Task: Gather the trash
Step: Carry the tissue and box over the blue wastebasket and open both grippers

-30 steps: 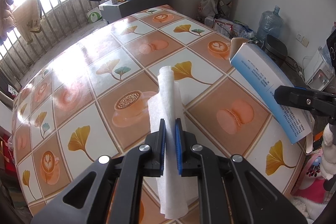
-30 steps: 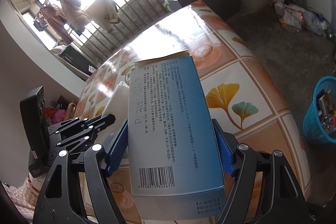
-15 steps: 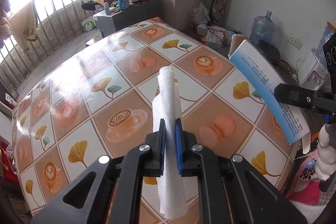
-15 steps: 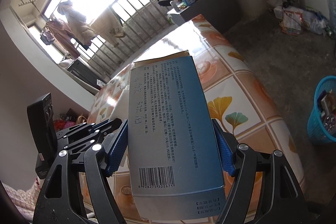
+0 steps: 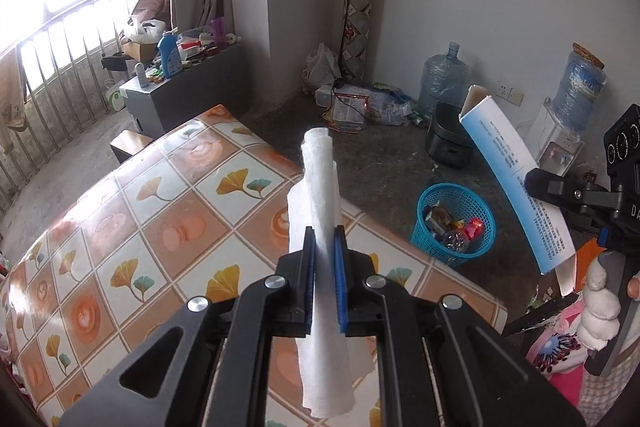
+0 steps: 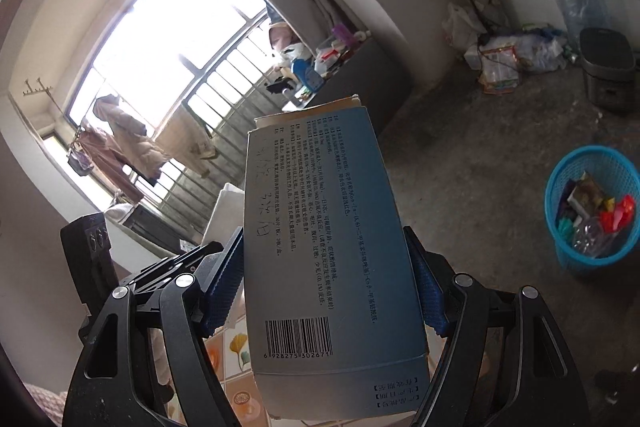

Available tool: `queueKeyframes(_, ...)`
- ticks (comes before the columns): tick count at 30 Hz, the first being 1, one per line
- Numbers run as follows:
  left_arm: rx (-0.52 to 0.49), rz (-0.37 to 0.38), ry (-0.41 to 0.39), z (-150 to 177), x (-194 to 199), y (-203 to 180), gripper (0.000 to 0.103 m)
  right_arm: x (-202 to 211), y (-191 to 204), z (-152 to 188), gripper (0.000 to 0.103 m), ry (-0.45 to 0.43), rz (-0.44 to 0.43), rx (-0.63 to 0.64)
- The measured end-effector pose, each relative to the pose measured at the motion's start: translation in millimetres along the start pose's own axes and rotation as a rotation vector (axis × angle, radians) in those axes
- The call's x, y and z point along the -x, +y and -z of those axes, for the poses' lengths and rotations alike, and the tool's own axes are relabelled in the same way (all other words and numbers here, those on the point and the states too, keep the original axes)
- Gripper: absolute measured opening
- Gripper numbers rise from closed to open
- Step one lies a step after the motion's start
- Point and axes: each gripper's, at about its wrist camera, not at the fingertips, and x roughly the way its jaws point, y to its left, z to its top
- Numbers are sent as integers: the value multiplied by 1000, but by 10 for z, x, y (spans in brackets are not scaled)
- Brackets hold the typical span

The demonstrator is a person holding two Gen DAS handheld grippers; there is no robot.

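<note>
My left gripper (image 5: 323, 247) is shut on a folded white paper towel (image 5: 320, 195), held upright above the far edge of the patterned table (image 5: 152, 227). My right gripper (image 6: 324, 263) is shut on a blue cardboard medicine box (image 6: 320, 227) with a barcode, held in the air; the box also shows at the right of the left wrist view (image 5: 516, 179). A blue plastic trash basket (image 5: 456, 223) with wrappers inside stands on the floor past the table edge, right of the towel. It also shows at the right of the right wrist view (image 6: 592, 203).
A dark rice cooker (image 5: 448, 135), water jugs (image 5: 440, 79), bags and litter (image 5: 356, 103) sit along the far wall. A grey cabinet (image 5: 180, 87) with bottles stands by the barred window. Soft toys (image 5: 600, 291) lie at the right.
Both grippers have swung right and lifted away from the table with their loads. The floor and the blue basket have come into the left view and sit larger in the right view.
</note>
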Motion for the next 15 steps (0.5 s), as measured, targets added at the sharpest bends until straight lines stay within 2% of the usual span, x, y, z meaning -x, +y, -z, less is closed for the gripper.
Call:
queueKeyframes(5, -35, 131, 23, -398, -381, -440, 9, 373, -494, -125, 70, -143, 109, -129)
queueKeyframes(8, -38, 221, 69, -603, -727, -732, 8, 534, -812, -119, 70, -203, 193, -215)
queueKeyframes(11, -50, 293, 119, -770, -1112, -1066, 8, 595, -1102, -86, 70, -224, 261, -289)
queueKeyframes(15, -96, 347, 172, -912, -1600, -1520, 8, 542, -1405, -164, 70, -233, 312, -357)
